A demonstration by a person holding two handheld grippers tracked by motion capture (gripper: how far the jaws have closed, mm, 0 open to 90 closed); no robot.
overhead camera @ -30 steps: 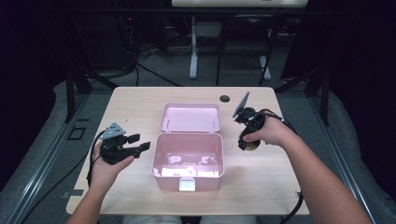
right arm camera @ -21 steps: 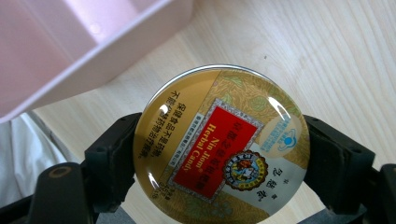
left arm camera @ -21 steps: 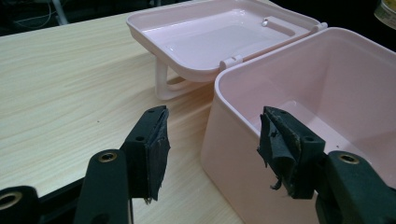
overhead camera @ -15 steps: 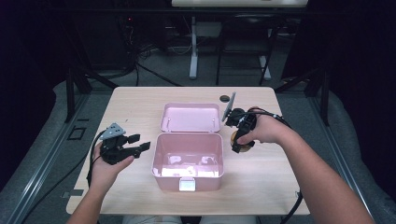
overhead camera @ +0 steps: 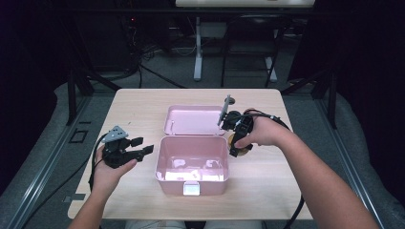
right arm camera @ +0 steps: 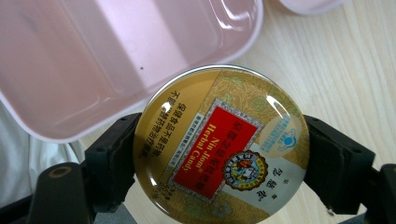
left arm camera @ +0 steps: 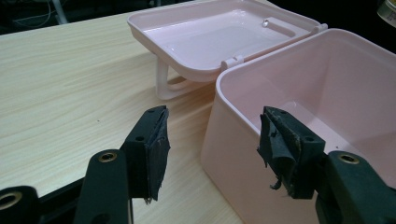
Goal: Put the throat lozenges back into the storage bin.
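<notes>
The right gripper point(right arm camera: 219, 149) pinches a round gold tin point(right arm camera: 220, 145) by its rim, held over the tabletop point(overhead camera: 143, 102) just off the right edge of the open pink box point(overhead camera: 192, 164), near its hinge. The box sits mid-table toward the near edge, its lid point(overhead camera: 195, 119) laid back toward the far edge. The left gripper point(left arm camera: 212, 140), jaws spread and empty, is at the box's left wall.

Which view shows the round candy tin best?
The right gripper view: the candy tin sits clamped between the right gripper's jaws, label readable. The high view shows a gold sliver under the hand.
</notes>
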